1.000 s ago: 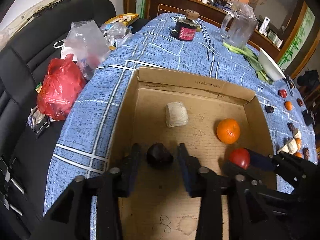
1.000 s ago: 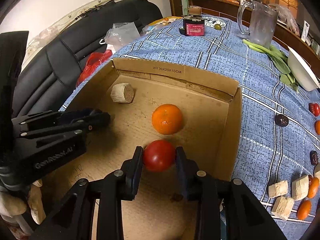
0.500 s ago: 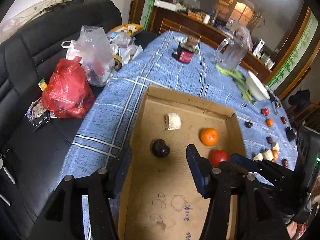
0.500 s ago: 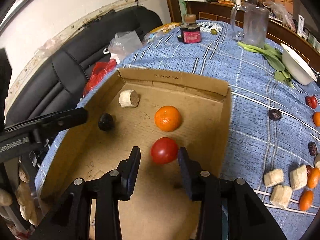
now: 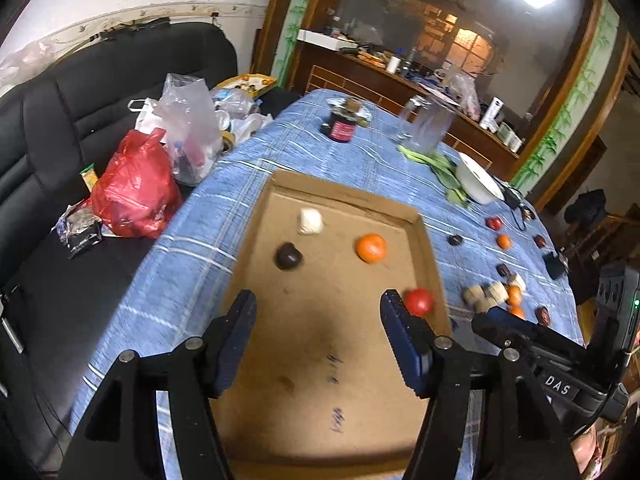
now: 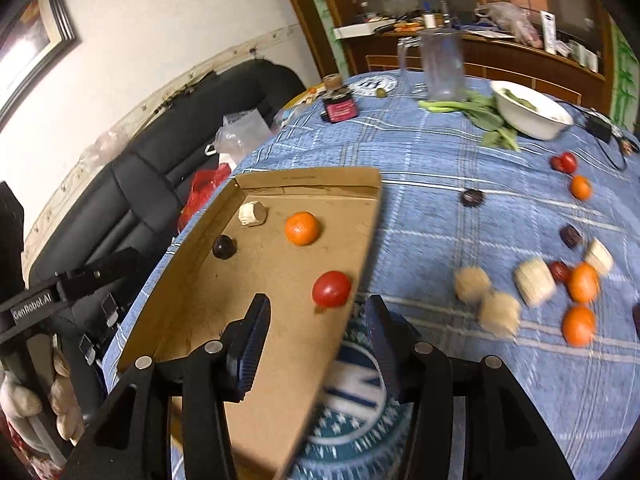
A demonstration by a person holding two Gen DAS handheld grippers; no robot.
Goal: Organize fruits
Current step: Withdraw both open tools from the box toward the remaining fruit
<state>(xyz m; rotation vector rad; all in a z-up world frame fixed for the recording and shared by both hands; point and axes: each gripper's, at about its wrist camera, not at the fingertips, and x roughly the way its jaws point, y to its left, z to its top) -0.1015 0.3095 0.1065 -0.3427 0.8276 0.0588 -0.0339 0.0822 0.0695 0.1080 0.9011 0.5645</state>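
Both our grippers have lifted away from the cardboard box (image 5: 340,360): our left gripper (image 5: 316,336) and right gripper (image 6: 316,340) hang wide and empty. Released, the dark plum (image 5: 288,256) lies near the box's left wall, the tomato (image 6: 331,289) against its right wall, an orange (image 6: 302,228) toward the far edge.

A red plastic bag (image 5: 134,196) sits at the left of the left wrist frame on a black sofa (image 5: 52,120), with a clear plastic bag (image 5: 188,136) just behind it. A dark jar with a pink label (image 5: 343,126) stands at upper centre on the blue checked tablecloth (image 5: 340,160). A clear glass pitcher (image 6: 440,66) stands upper centre in the right wrist frame, green leafy vegetables (image 6: 476,114) lie below it, and a white bowl (image 6: 530,110) sits at upper right. A framed picture (image 6: 28,36) hangs at upper left.
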